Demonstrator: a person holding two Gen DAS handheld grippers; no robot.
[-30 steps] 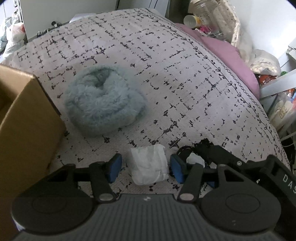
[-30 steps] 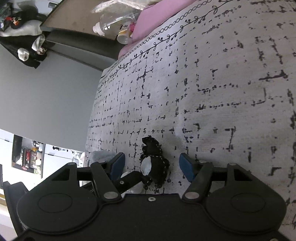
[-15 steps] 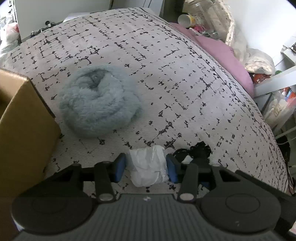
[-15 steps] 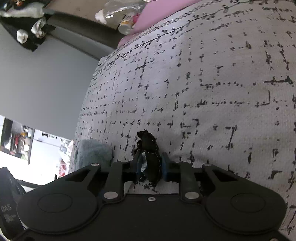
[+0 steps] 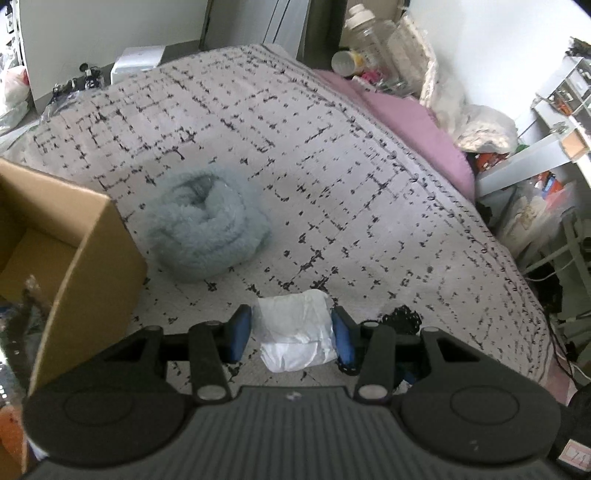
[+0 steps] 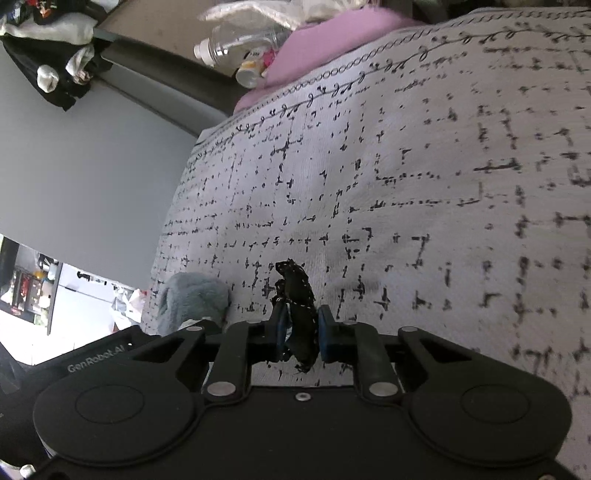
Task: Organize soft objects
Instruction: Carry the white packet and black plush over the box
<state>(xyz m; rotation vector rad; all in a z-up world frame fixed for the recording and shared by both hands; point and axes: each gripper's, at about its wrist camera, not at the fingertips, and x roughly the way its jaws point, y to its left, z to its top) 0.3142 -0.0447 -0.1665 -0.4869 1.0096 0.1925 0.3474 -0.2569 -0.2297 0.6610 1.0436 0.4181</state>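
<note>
Left tool [image 5: 291, 332]: blue pads astride the white wad, right pad touching it, left pad with a thin gap; whether truly clamped or only closing, cannot tell.
White wad [image 5: 295, 334]: crumpled, tissue-like or thin plastic, at the near edge of the bed between the pads; probably very light, crushable, no stiffness; best pinched across its bulky middle, a loose corner likely to tear or slip.
Right tool [image 6: 300, 328]: clenched on the black fabric piece, pads pressing both its sides.
Black fabric piece [image 6: 297, 314]: small, bunched, with pale dotted stitching, sticking up past the fingertips; limp and light by the look of it; grip at the thickest bunch seems sound, dangling ends apt to snag.
Same piece, left view: dark clump [image 5: 400, 319] just right of the left tool, partly hidden.
Cardboard box [image 5: 88, 266]: open-topped, at left on the bed, just beside the fluffy bundle; likely the place for the soft things; contents too dim to name.
Fluffy blue-grey bundle [image 5: 207, 225]: coiled plush, scarf-like, mid-bed; soft, springy, bulky rather than heavy; a deep pinch into one fold probably needed, fur alone liable to slide.
Bed cover [image 5: 332, 166]: grey with black broken grid, pink sheet [image 5: 410, 122] at the far edge.
Far clutter: bottles [image 5: 365, 33] and bags beyond the bed.
Writing: "GenRobot.AI" [image 6: 96, 358] on the left tool body in the right view; no other legible label.
</note>
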